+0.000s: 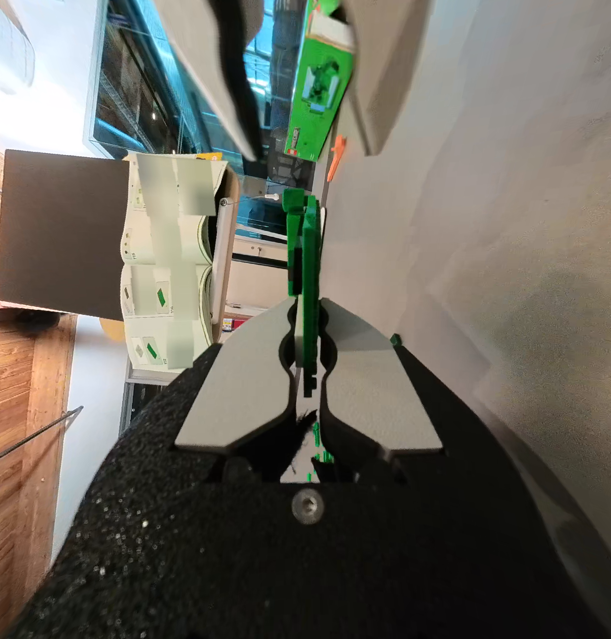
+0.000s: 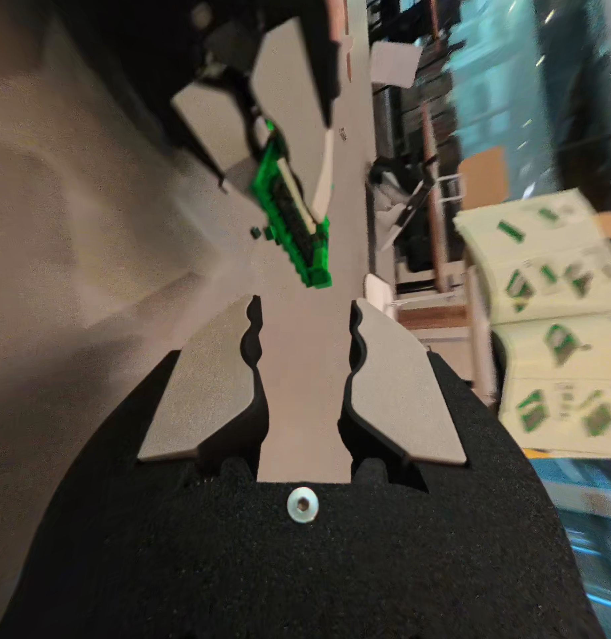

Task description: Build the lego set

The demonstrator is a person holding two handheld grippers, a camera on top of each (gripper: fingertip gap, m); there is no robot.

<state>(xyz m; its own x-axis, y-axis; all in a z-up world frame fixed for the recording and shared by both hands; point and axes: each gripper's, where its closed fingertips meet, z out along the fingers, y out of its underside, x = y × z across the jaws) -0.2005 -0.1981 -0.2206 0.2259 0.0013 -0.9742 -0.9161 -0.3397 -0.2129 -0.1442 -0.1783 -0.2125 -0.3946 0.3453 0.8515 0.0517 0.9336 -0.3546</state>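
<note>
Green lego build (image 1: 310, 276) clamped in left tongs (image 1: 307, 313) | right tongs (image 2: 306, 304) apart, seemingly empty

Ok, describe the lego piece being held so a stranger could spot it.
Find the pale table, then the left gripper above it. Clamped between its fingers is a flat green lego plate with a white layer. The other gripper is empty.

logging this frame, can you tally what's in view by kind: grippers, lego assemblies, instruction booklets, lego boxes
grippers: 2, the left gripper shut on the green lego assembly, the right gripper open and empty
green lego assemblies: 1
open instruction booklets: 1
green lego boxes: 1
total: 5
A few small loose green pieces also lie on the table; too small to count.
</note>
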